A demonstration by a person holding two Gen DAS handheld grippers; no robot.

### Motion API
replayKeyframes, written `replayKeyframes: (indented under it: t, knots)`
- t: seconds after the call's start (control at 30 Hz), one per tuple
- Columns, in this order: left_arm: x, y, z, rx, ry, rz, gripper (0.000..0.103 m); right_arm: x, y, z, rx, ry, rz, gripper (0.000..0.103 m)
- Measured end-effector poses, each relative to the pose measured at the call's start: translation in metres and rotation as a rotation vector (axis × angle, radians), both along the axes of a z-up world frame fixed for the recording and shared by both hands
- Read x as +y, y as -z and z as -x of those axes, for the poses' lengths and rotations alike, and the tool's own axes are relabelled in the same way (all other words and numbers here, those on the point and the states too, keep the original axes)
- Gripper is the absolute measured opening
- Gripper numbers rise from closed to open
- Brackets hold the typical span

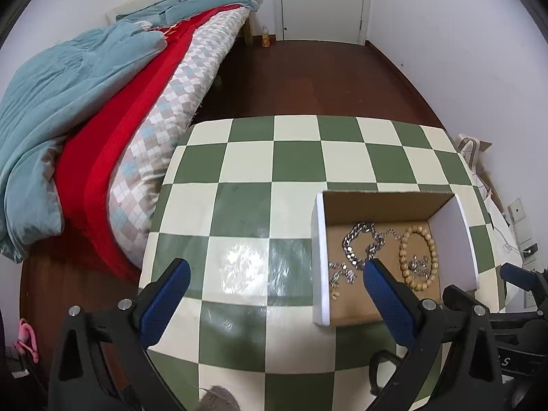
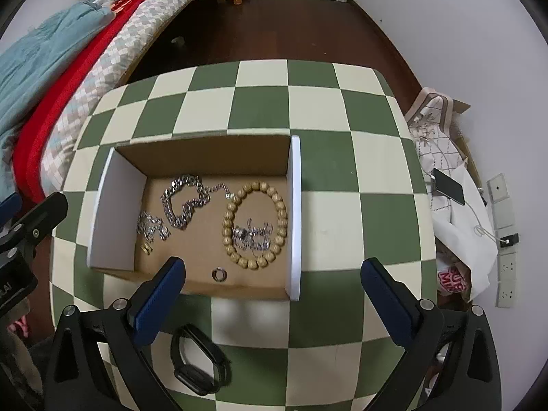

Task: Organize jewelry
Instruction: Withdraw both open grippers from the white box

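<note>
Most of the jewelry already lies in the cardboard box (image 2: 205, 157) on the checkered table (image 2: 260, 109), so the job looks close to finished. Going left to right across the box floor in the right wrist view: a small tangle of thin silver chain (image 2: 150, 227) near the left white wall, with a tiny gold piece (image 2: 146, 248) just below it; then a heavy silver chain (image 2: 183, 202) looped toward the back; then a small ring (image 2: 218, 273) near the open front edge; then a wooden bead bracelet (image 2: 255, 224) beside the right white wall, with another silver piece (image 2: 251, 234) lying inside its circle. What appears left is the black wristband (image 2: 198, 364), which sits on the table outside the box, just in front of its open side and close to the left finger of the right gripper (image 2: 274, 303). That gripper has its fingers spread wide and holds nothing (it hangs over the front of the box, above the table). The left gripper (image 1: 275, 299) is likewise spread wide and empty, sitting to the left of the box with its right finger over the box's near corner. Judging by this, one item remains to go in, and the right gripper is the nearer one to it.
</note>
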State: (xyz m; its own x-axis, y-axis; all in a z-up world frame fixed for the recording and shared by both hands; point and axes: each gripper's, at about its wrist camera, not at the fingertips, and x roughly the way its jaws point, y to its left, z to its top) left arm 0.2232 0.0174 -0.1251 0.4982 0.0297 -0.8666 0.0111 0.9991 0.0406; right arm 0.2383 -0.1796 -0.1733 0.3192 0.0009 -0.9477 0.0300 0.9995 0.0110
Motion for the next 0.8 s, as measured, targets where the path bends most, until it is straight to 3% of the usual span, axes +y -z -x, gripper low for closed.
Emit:
replayKeyframes:
  t: [0.33, 0.8]
  knots:
    - [0.003, -0.022, 0.031, -0.056, -0.011, -0.010, 0.103, 0.000, -0.015, 0.026, -0.050, 0.018, 0.018, 0.103]
    - [0.002, -0.073, 0.092, -0.195, 0.008, -0.006, 0.103, 0.008, -0.086, 0.086, -0.238, 0.026, 0.054, 0.103]
